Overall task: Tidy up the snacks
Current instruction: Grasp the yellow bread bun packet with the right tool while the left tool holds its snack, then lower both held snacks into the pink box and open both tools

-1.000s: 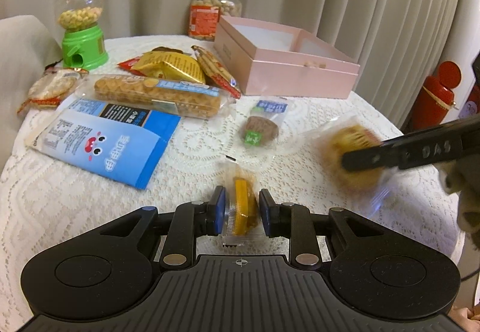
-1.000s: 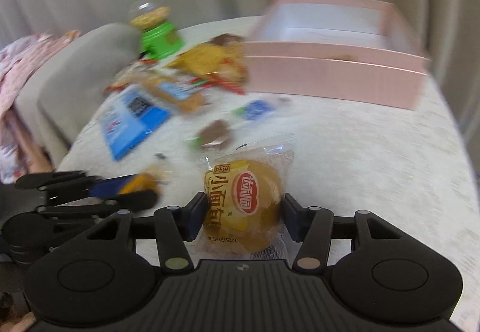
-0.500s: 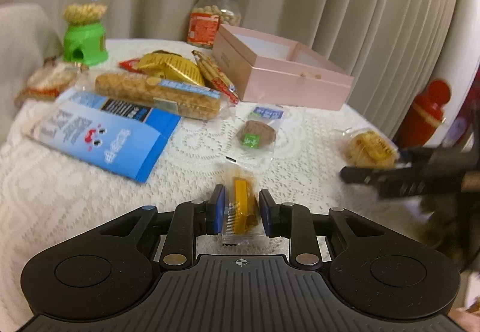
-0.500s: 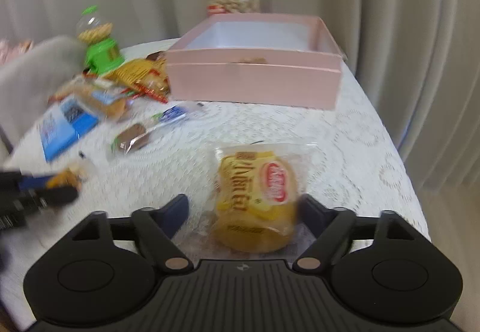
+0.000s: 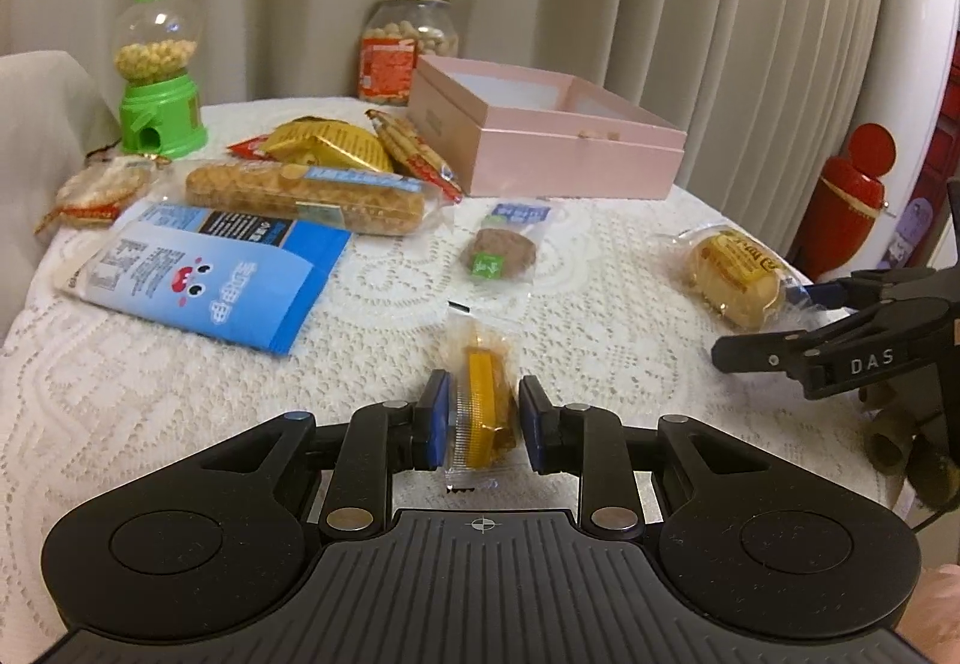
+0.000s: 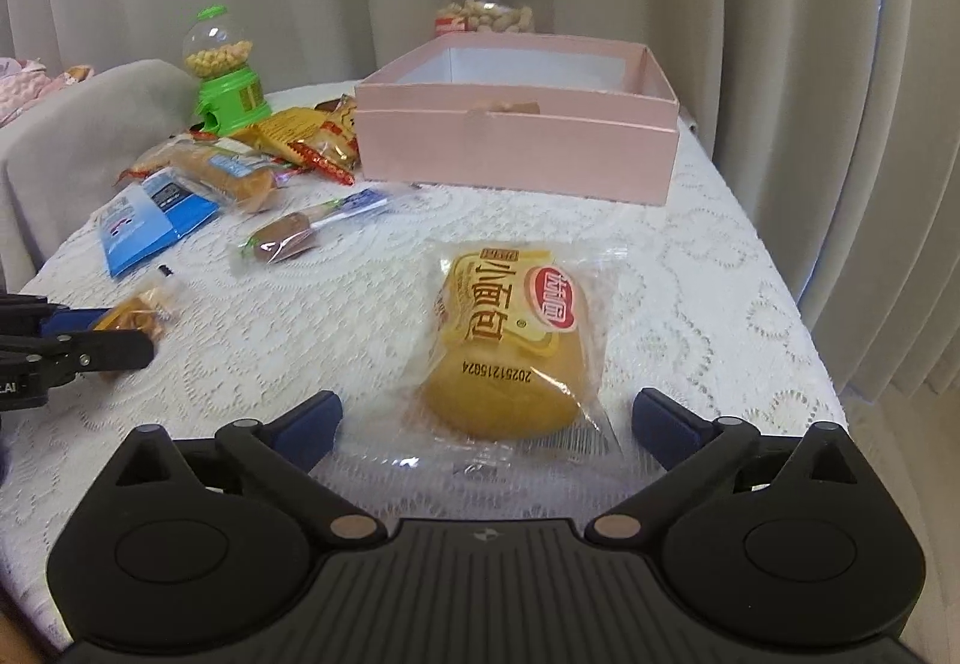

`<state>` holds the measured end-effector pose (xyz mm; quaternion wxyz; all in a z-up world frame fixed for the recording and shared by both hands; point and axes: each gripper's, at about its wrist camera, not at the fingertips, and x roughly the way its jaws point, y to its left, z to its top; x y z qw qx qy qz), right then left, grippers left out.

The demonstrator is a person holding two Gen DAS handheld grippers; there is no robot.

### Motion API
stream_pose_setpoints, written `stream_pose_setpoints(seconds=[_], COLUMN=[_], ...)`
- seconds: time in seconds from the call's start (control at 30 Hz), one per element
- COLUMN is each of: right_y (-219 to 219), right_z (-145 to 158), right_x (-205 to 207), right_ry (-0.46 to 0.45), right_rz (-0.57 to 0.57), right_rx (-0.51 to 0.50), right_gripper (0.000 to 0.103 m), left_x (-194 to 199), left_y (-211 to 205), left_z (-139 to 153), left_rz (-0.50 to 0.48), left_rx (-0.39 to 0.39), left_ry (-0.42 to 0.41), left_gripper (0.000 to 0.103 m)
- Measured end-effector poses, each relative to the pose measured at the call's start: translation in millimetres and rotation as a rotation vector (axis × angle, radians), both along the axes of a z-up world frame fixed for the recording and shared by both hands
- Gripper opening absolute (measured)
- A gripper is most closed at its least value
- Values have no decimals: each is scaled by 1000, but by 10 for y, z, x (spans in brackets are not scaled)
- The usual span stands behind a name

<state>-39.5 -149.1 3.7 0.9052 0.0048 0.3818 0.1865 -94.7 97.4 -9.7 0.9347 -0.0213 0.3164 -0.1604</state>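
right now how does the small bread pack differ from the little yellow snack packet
The small bread pack lies flat on the lace tablecloth, free between the open right hand-held gripper; the little yellow snack packet stands on edge, clamped in the left hand-held gripper. The bread pack looks larger and rounder. Both are in clear wrappers.

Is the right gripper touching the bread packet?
Apart. Right wrist view: the right gripper has just opened wide; lace shows between each pad and the bread packet.

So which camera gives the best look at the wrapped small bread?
The right wrist view: the small bread lies close and centred, label readable. The left wrist view shows it small, at the right edge, seen side-on.
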Motion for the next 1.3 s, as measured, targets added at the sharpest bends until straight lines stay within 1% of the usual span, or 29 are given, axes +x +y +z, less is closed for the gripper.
stream_pose_setpoints(seconds=[0.13, 0.23, 0.3, 0.37, 0.43, 0.5, 0.53, 0.57, 0.6, 0.63, 0.67, 0.7, 0.8, 0.9, 0.93, 0.97, 1.0, 1.03, 1.07, 1.1, 1.13, 1.17, 1.2, 1.27, 1.3], right_y=[-46, -53, -68, -65, -46, -9, 12, 25, 37, 35, 20, -17, -156, -262, -277, -270, -254, -228, -193, -160, -157, -166, -193, -281, -324], right_z=[19, 60, 133, 190, 209, 182, 160, 140, 134, 153, 188, 247, 513, 798, 892, 970, 1039, 1084, 1105, 1106, 1090, 1073, 1054, 1013, 974], right_x=[5, 12, 36, 111, 230, 353, 400, 430, 445, 441, 441, 455, 593, 877, 1023, 1177, 1355, 1545, 1730, 1939, 2081, 2188, 2258, 2272, 2221], right_ry=[27, 47, 38, 13, 12, 43, 60, 72, 76, 66, 59, 52, 0, -54, -77, -100, -128, -159, -173, -172, -166, -151, -130, -99, -89], right_rz=[60, 103, 81, 45, 18, 10, 10, 15, 21, 22, 21, 23, 2, -14, -18, -26, -38, -41, -41, -68, -92, -103, -109, -115, -113], right_rx=[-1, -32, -18, -14, -8, -11, -16, -22, -32, -38, -36, -18, 44, 95, 105, 101, 94, 81, 52, 8, -16, -26, -21, 18, 40], right_gripper=[103, 102, 102, 102, 101, 96, 88, 76, 69, 65, 57, 54, 53, 53, 53, 53, 53, 55, 65, 75, 76, 75, 75, 75, 75], left_x=[-15, -10, -3, 12, 16, 14, 11, 9, 15, 36, 81, 150, 492, 1056, 1336, 1615, 1921, 2311, 2575, 2826, 3026, 3128, 3182, 3148, 3091], left_y=[-7, -22, -39, -83, -117, -129, -135, -135, -129, -127, -129, -136, -193, -305, -330, -330, -319, -326, -353, -395, -458, -477, -455, -364, -304], left_z=[7, 39, 57, 61, 66, 85, 108, 134, 188, 253, 331, 422, 726, 1019, 1128, 1200, 1237, 1231, 1178, 1093, 991, 910, 859, 787, 760], left_rz=[-5, -2, -13, -22, -27, -28, -27, -27, -30, -35, -42, -51, -81, -116, -118, -112, -102, -84, -60, -34, -31, -32, -29, -18, -10], left_rx=[-1, -5, -14, 1, 16, 24, 24, 18, 2, -17, -36, -52, -78, -98, -119, -164, -224, -277, -290, -278, -249, -243, -258, -299, -302], left_ry=[5, 18, 21, 24, 25, 24, 20, 14, 3, -8, -21, -40, -113, -181, -203, -199, -169, -100, -41, 24, 75, 101, 109, 113, 114], left_gripper=[29, 27, 27, 27, 26, 26, 26, 26, 26, 26, 26, 26, 26, 27, 27, 27, 28, 28, 27, 27, 27, 27, 27, 27, 27])
